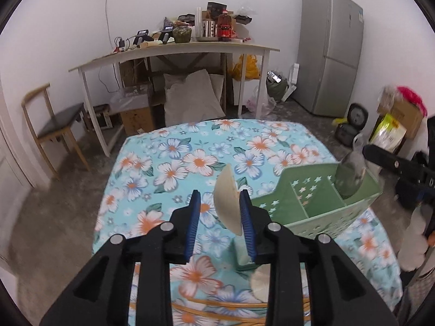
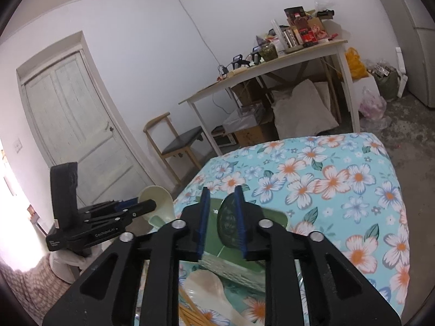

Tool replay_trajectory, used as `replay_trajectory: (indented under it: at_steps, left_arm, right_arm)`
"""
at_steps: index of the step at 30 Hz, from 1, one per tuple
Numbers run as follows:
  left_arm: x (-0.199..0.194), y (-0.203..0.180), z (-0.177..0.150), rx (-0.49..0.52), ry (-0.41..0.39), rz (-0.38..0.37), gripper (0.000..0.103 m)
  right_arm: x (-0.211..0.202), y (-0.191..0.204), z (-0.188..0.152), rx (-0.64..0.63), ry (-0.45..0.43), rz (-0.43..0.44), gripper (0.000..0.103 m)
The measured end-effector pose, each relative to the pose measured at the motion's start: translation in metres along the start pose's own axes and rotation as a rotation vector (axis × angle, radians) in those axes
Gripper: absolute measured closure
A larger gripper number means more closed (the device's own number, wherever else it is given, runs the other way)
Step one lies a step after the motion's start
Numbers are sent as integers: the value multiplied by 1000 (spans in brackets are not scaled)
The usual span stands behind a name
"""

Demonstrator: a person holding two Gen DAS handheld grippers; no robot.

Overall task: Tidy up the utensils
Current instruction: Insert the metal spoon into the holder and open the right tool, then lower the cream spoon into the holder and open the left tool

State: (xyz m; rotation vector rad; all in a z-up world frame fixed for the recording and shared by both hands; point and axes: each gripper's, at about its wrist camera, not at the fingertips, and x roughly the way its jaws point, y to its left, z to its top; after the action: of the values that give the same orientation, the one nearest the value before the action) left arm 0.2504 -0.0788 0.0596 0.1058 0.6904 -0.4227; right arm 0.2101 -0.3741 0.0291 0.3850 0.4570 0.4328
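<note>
My left gripper (image 1: 220, 212) has its jaws apart, and a cream ladle spoon (image 1: 227, 203) with a green handle leans against its right pad, above the floral tablecloth. Whether it is clamped is unclear. It also shows in the right wrist view (image 2: 156, 199) at the left gripper (image 2: 130, 209). A green divided utensil caddy (image 1: 318, 203) stands just right of it. My right gripper (image 2: 221, 217) hovers over the caddy (image 2: 214, 233) with a dark green spoon (image 2: 228, 222) against its right pad; the spoon bowl pokes from the caddy's far compartment (image 1: 349, 176).
Another cream spoon (image 2: 212, 285) and wooden chopsticks (image 2: 193, 315) lie on the floral table (image 2: 326, 179) near me. Behind stand a cluttered white desk (image 1: 174, 51), a wooden chair (image 1: 54, 125), a grey fridge (image 1: 331, 51) and a white door (image 2: 73, 114).
</note>
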Motion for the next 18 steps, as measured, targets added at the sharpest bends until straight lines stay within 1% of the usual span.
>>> replay_trajectory:
  at_steps: [2, 8, 12, 16, 18]
  left_arm:
    - [-6, 2, -2, -18, -12, -12, 71]
    - [-28, 12, -5, -83, -81, -40, 65]
    - [-44, 17, -13, -114, -109, -43, 62]
    - [-59, 25, -31, -149, -107, -43, 60]
    - [-66, 29, -43, -166, -94, -35, 60]
  right_arm:
    - [-3, 0, -1, 8, -9, -3, 76]
    - [-25, 11, -6, 22, -55, -25, 71]
    - [-39, 24, -15, 23, -80, -37, 65]
    - [-46, 36, -32, 14, -61, -43, 61]
    - [-46, 40, -40, 3, -35, -49, 61]
